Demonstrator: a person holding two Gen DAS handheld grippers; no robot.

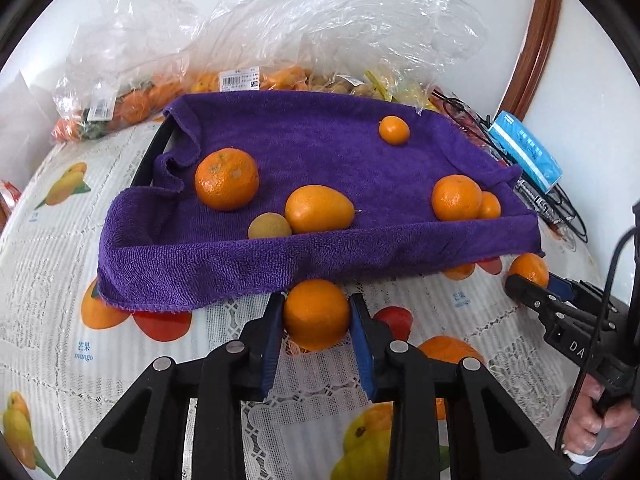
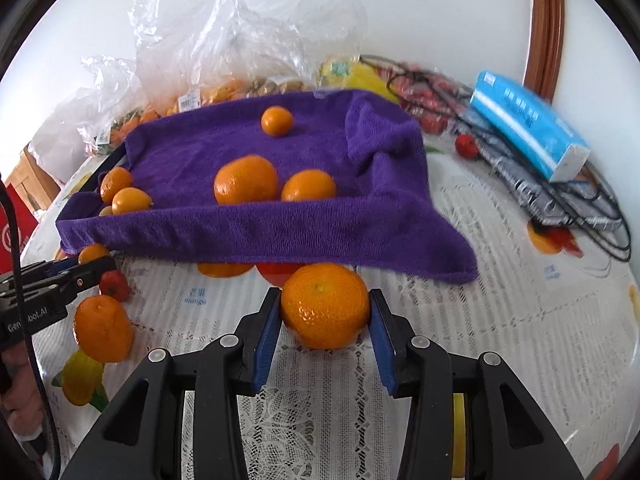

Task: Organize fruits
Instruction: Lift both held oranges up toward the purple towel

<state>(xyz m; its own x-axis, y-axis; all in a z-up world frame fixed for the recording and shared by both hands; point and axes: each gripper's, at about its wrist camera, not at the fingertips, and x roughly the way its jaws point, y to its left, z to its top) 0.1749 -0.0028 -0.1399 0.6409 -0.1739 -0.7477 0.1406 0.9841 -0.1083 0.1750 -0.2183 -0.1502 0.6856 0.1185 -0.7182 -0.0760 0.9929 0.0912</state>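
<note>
My table (image 2: 500, 320) wears a white lace-look cloth printed with fruit. On it sit the purple towel-draped tray (image 1: 320, 152), clear plastic bags of fruit (image 1: 132, 100) behind, a blue box (image 2: 528, 124) over tangled black cables (image 2: 592, 208), and 1 loose orange (image 2: 103, 328) by my left.

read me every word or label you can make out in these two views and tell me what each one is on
"芒果 mango": blue print on the tablecloth, and again in the right wrist view.
"DA", cut off: white letters on the right hand-held gripper.
"Gen…bot.AI", partly covered by a cable: on the left hand-held gripper.
Price stickers on the fruit bags: too small to read.
Blue box: print blurred, unreadable.
</note>
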